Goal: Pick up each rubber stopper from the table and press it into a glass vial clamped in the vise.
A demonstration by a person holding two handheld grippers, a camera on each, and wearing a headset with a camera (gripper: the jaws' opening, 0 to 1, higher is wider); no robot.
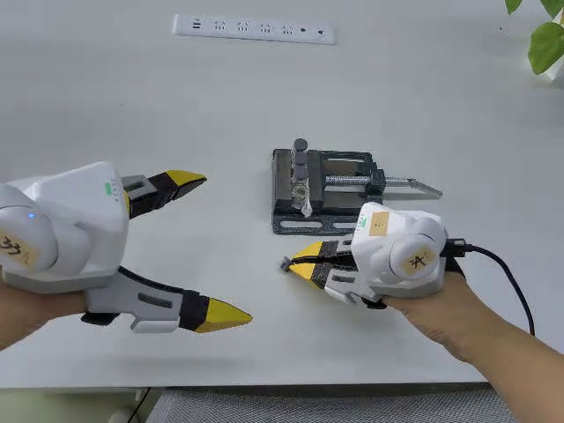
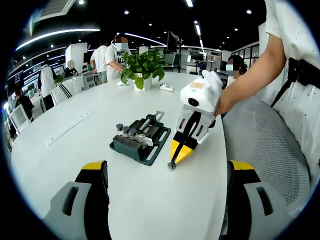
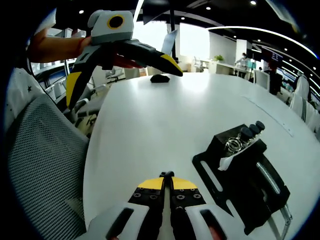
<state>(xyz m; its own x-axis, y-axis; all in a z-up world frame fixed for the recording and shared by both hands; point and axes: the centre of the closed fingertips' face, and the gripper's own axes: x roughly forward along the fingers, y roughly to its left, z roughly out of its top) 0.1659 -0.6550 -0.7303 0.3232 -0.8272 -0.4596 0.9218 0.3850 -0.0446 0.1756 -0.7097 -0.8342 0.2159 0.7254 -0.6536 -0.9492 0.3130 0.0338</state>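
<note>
The table [image 1: 176, 106] is seen from above in the head view. The vise [image 1: 291, 220] is shared by all three views, seen low and near from opposite sides in both gripper views.

Vise [image 1: 322, 189] sat mid surface [image 1: 176, 106], vials [image 1: 300, 167] in it, stopper [image 1: 285, 263] just before it; power strip [image 1: 254, 28] along far edge, plant [image 1: 542, 40] at far-right corner.

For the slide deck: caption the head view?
Right gripper shut on a rubber stopper near the vise; left gripper open.
</note>
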